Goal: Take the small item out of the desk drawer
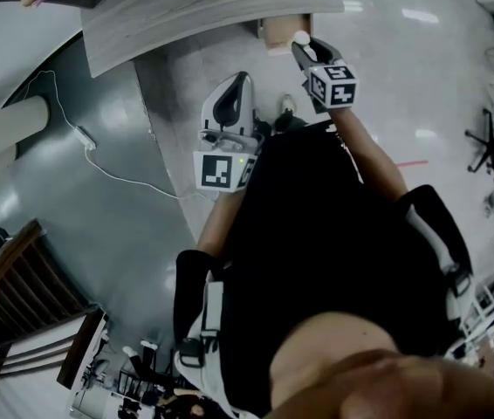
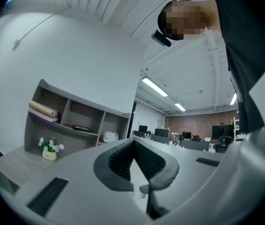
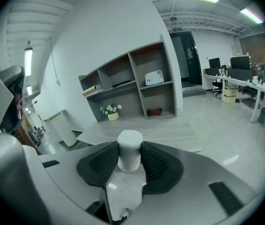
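Observation:
A small white cylinder (image 3: 129,146) stands upright between the black pads of my right gripper (image 3: 130,161), which is shut on it. In the head view the same white cylinder (image 1: 301,37) sits at the tip of the right gripper (image 1: 304,51), just in front of a light-brown drawer (image 1: 282,30) under the edge of the grey wooden desk (image 1: 195,11). My left gripper (image 1: 236,85) hangs lower and to the left, apart from the desk. In its own view the left gripper (image 2: 133,146) points up into the room, its tips together and nothing between them.
A grey shelf unit (image 3: 137,86) with a white box and a small flower pot (image 3: 113,113) stands on the desk (image 3: 146,128). A white cable (image 1: 99,160) lies on the grey floor at the left. Office desks and chairs (image 3: 235,86) fill the right.

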Tool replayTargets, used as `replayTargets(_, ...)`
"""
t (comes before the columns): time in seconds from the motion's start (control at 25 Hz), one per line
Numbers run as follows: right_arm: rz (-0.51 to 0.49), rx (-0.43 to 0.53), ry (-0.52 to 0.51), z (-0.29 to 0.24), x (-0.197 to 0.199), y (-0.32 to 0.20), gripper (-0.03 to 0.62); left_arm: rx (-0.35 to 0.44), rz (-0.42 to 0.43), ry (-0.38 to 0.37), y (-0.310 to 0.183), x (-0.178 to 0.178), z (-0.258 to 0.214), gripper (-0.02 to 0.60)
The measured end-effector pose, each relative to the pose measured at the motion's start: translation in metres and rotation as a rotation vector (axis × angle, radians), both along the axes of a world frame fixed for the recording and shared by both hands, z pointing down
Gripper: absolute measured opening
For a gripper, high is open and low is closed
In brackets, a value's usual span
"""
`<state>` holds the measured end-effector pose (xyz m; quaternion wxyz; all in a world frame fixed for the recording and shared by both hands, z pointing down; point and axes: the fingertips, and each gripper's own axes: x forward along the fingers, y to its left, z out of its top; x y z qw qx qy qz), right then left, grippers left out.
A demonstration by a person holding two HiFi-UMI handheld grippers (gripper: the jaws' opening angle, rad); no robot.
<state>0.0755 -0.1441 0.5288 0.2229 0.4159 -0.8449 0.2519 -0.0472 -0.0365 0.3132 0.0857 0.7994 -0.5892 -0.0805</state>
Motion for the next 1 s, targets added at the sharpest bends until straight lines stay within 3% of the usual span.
replayTargets(0.52,-0.042,0.177,-0.076,-0.114,-0.013,0.058,0.149,-0.008,0.007,-0.007,0.005,-0.026,0.016,-0.002)
replayTargets(0.84,-0.060,0.194,-0.085,-0.123,-0.025,0.073,0.147,0.000,0.015,0.010,0.001,-0.032,0.014,-0.002)
replayTargets(1.0,-0.063,0.196,-0.093,-0.125,-0.029,0.073,0.147,-0.002,0.026,-0.020,-0.001,-0.035,0.016,-0.002)
